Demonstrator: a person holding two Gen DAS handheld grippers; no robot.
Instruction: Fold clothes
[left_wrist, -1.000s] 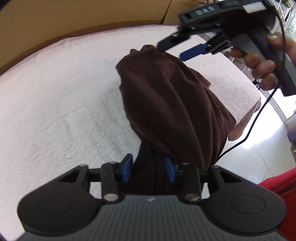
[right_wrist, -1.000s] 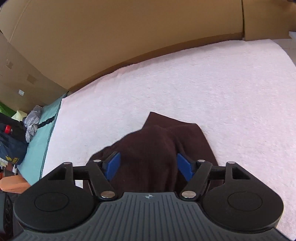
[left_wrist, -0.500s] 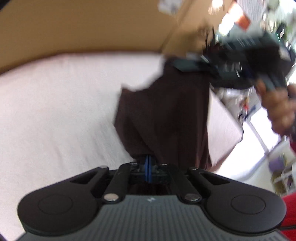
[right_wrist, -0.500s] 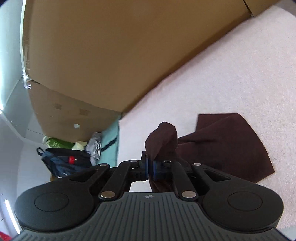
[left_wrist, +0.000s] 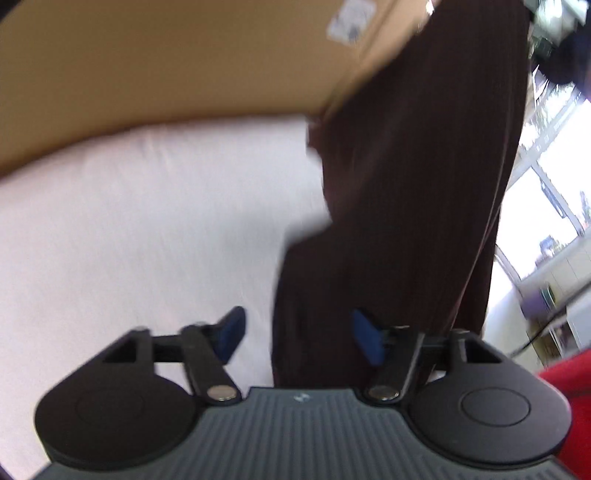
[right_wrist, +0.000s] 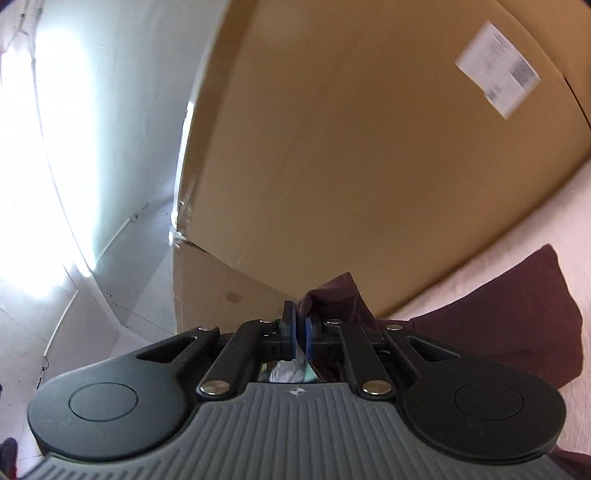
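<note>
pinching brown cloth (right_wrist: 517, 317), rt tool (right_wrist: 300, 334), lft tool (left_wrist: 297, 334) spread

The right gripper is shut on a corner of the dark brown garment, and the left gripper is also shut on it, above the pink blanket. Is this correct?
Not entirely. In the left wrist view the left gripper is open, its blue pads apart. The right gripper is shut on the dark brown garment, above the pink blanket.

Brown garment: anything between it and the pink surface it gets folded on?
Nothing visible. The brown garment hangs from the shut right gripper above the bare pink surface; the left gripper is open.
</note>
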